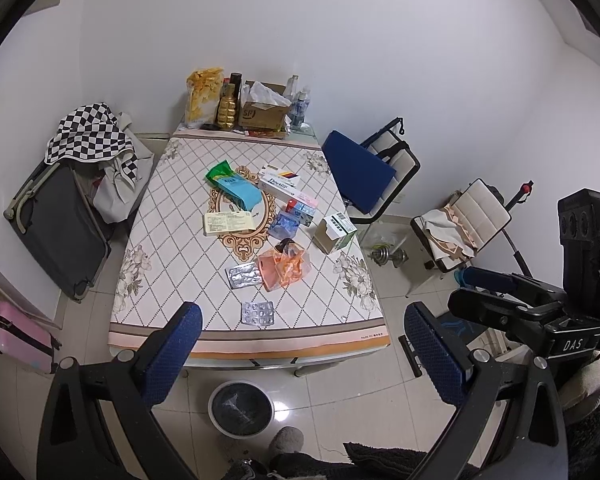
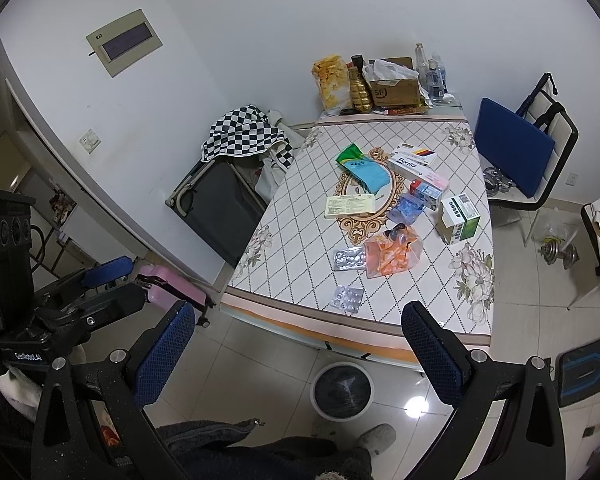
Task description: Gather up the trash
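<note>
Orange bag [image 1: 283, 270] contents unclear; blister-pack [image 1: 257, 313] txt unreadable.

Even, cool indoor light, moderately bright; shadows soft and faint. Glare spot on the glossy floor tiles [image 1: 279, 405] beside the bin [image 1: 240, 408], same in the right view [image 2: 414, 404]. Heavy fisheye: walls bow, black vignette in the corners. Centre sharp; the near gripper fingers [image 1: 172, 356] slightly soft.

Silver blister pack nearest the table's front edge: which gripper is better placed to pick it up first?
Left, marginally. The silver blister pack sits almost centred between the open left gripper fingers, while it lies left of centre for the open right gripper. Both hover off the table, holding nothing.
</note>
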`<state>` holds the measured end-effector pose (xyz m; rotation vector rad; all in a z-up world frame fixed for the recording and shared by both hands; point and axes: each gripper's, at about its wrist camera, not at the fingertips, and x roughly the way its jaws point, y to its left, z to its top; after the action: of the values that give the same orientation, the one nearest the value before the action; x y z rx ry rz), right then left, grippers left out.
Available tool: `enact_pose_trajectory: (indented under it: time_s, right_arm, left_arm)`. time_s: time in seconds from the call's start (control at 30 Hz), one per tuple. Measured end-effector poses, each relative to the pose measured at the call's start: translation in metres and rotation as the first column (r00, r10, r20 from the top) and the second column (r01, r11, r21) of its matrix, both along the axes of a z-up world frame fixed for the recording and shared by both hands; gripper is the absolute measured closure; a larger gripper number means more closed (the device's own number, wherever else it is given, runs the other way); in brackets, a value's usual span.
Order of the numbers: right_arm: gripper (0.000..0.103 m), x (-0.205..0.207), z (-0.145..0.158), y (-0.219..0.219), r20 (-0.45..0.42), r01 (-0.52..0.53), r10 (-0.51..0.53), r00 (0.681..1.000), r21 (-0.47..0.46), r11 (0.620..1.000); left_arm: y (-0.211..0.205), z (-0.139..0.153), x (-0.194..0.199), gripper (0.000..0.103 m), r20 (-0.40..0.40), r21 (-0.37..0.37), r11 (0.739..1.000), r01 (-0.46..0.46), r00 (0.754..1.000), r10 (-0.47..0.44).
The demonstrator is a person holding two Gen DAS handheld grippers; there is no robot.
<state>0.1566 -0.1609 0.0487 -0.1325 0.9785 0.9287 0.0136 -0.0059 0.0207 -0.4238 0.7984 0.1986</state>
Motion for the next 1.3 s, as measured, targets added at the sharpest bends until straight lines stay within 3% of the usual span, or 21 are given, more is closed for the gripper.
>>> enact_pose_trajectory:
  time_s: [0.73, 0.8, 0.9, 0.97, 1.03, 1.3]
  right_arm:
    - [0.000, 0.000, -0.002, 0.000, -0.004, 0.005, -0.005, 1.000, 0.002, 1.000]
    - [0.000, 0.001, -0.004, 0.000, -0.011, 0.025, -0.025, 1.000, 0.007, 1.000]
    - [0.000, 0.006, -0.010, -0.001, -0.004, 0.087, -0.087, 0.996, 0.011, 0.996]
    - [0.000, 0.008, -0.016, 0.000, 0.045, 0.143, -0.143, 0.989, -0.005, 0.990]
    - [0.000, 0.014, -0.024, 0.002, 0.075, 0.200, -0.197, 0.977, -0.041, 0.979]
    - [0.000, 0.095, -0.090, 0.009, 0.058, 0.363, -0.359, 0.932, -0.194, 0.911]
  left_arm:
    - [0.002, 0.002, 0.003, 0.000, -0.004, 0.008, 1.000, -0.001, 1.000, 0.001]
    - [0.005, 0.003, 0.006, 0.000, -0.019, 0.042, 0.999, -0.032, 0.999, 0.033]
    - [0.016, -0.003, 0.019, 0.000, -0.071, 0.183, 0.975, -0.126, 0.987, 0.141]
    - [0.027, -0.013, 0.031, 0.000, -0.098, 0.275, 0.945, -0.180, 0.972, 0.213]
    - [0.043, -0.031, 0.046, 0.000, -0.129, 0.311, 0.928, -0.206, 0.958, 0.256]
    - [0.076, -0.135, 0.120, 0.000, -0.327, 0.198, 0.950, -0.240, 0.898, 0.295]
